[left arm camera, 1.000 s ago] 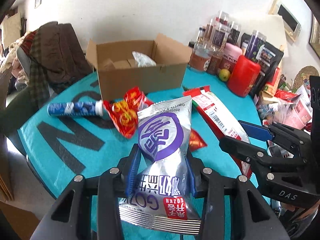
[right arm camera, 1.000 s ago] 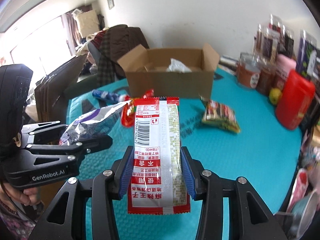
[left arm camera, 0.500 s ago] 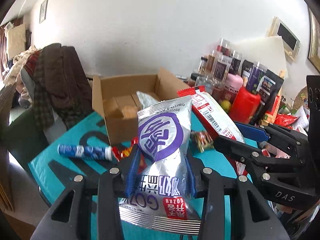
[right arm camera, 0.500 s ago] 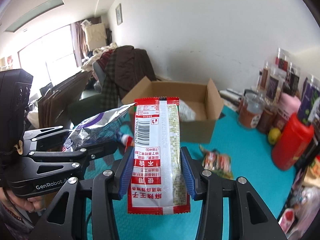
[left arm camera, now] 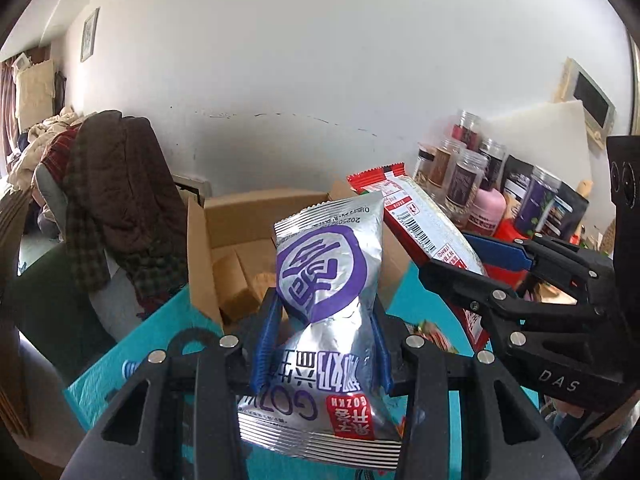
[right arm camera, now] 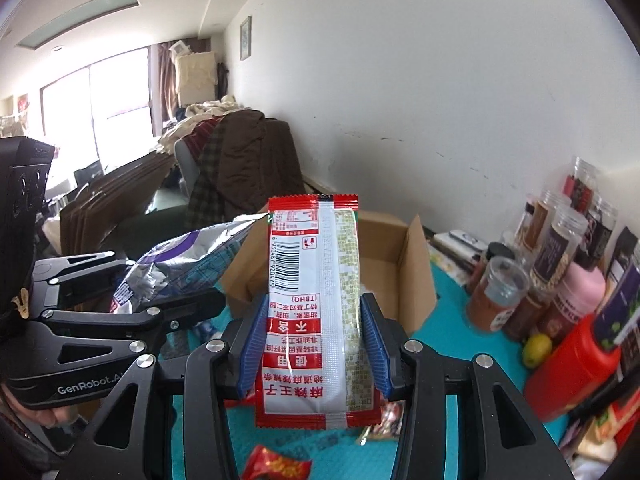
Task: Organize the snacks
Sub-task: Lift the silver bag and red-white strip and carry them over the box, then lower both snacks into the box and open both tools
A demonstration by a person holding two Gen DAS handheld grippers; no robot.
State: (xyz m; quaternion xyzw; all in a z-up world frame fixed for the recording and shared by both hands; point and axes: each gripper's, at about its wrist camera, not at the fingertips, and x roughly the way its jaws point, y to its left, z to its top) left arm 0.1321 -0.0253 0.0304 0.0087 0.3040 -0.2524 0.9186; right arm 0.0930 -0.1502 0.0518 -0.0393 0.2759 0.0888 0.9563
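A teal desk fills the lower frame beneath a white wall. Centre frame, the left tool grips a silver snack bag and the right tool clamps a red packet, both raised before the open cardboard box; jars crowd the right edge.

A silver snack bag with a purple round logo stands upright, centre of the left wrist view. A long red-and-white packet with a barcode stands upright, centre of the right wrist view. Behind both sits an open cardboard box, flaps up.
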